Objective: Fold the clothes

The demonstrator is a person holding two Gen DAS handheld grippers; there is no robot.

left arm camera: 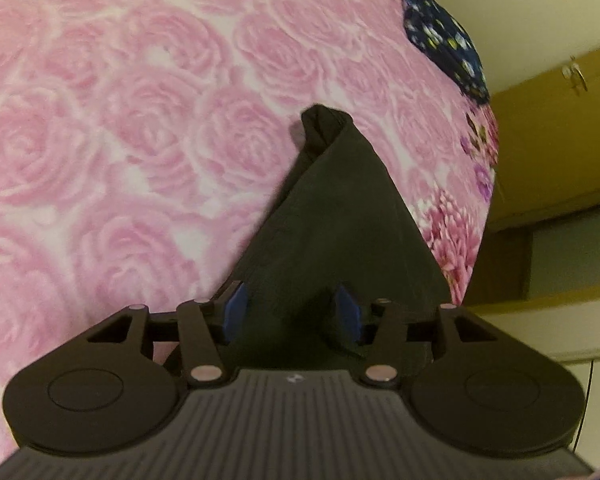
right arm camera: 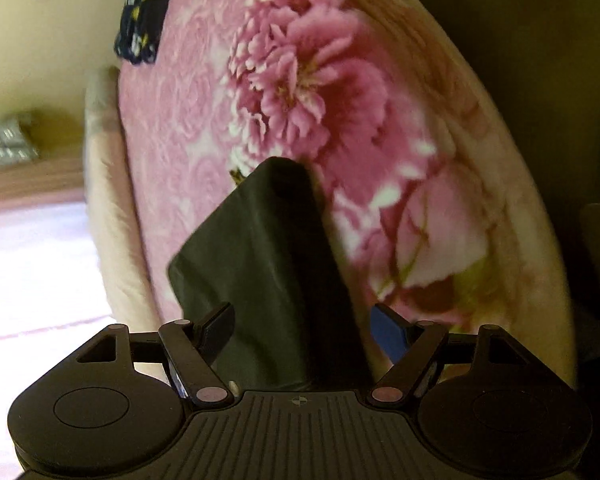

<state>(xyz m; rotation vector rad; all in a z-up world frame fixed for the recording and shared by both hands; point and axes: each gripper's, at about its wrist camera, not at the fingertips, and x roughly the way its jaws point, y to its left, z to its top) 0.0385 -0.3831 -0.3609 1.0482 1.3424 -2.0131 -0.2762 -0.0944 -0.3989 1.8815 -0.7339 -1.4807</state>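
Observation:
A folded black garment [left arm camera: 332,216] lies on the pink rose-print bedspread [left arm camera: 120,140] and runs from its far tip back between the fingers of my left gripper [left arm camera: 292,312]. The blue pads [left arm camera: 236,308] stand partly closed and press a raised ridge of the cloth on both sides. In the right wrist view the same black garment [right arm camera: 260,264] passes between the fingers of my right gripper [right arm camera: 304,332]. That gripper is wide open; its right blue pad [right arm camera: 388,338] stands clear of the cloth edge, and the black left finger [right arm camera: 218,326] overlaps the cloth.
A dark blue flowered cloth [left arm camera: 444,44] sits at the far edge of the bed, and shows as the blue flowered cloth [right arm camera: 144,16] in the right view. Yellow-brown cupboards [left arm camera: 556,132] stand beyond the bed edge. A large pink flower print [right arm camera: 300,76] covers the bedspread border.

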